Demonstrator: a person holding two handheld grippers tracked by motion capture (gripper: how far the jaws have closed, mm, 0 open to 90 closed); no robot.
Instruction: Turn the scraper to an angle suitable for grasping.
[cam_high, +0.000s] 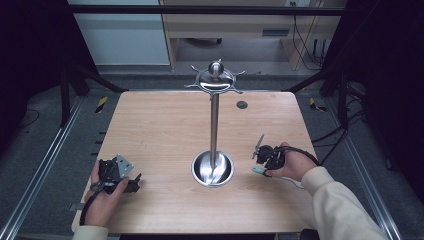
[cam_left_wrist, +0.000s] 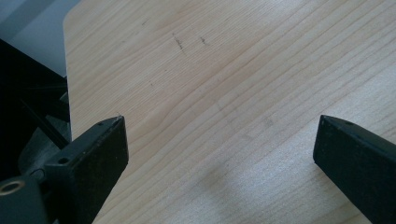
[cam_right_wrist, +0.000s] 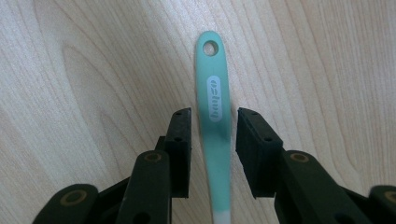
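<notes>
The mint-green plastic handle with a hanging hole at its tip is lying flat near the table's right edge, sitting between the right tongs, whose jaws are standing slightly apart, either side of it without touching. It looks light, stiff and smooth, so gripping the flat middle seems safest. The left tongs are resting wide apart near the pale wooden table's front left corner. Farther off, a polished steel stand with a round dished base and hooked top is rising mid-table.

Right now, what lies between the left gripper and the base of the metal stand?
Nothing: in the high view, bare wooden table separates the left gripper from the stand's round base. The left gripper view shows bare wood too.
</notes>
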